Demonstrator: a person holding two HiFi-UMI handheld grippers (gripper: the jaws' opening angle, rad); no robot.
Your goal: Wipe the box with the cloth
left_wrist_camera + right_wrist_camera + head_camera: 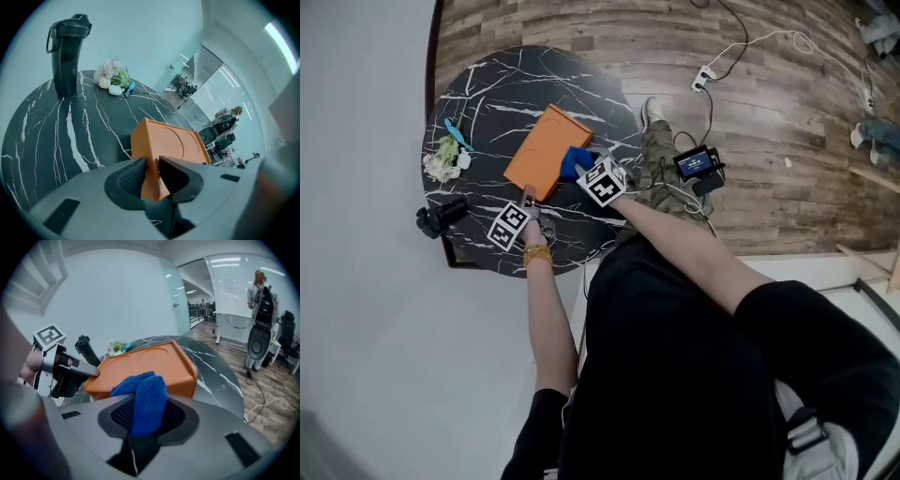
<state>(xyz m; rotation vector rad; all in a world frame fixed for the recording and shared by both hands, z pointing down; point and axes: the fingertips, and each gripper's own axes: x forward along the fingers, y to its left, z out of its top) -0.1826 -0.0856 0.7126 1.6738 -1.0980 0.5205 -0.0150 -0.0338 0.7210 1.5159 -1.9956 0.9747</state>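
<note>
Head view: the flat orange box lies near the middle of the black marble table, with the blue cloth at its edge.

Left gripper view: the left gripper is clamped on a box corner.

Right gripper view: the right gripper pinches the cloth against the box top.

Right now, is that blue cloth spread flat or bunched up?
Bunched up: the blue cloth is pinched as a folded wad in the right gripper.
</note>
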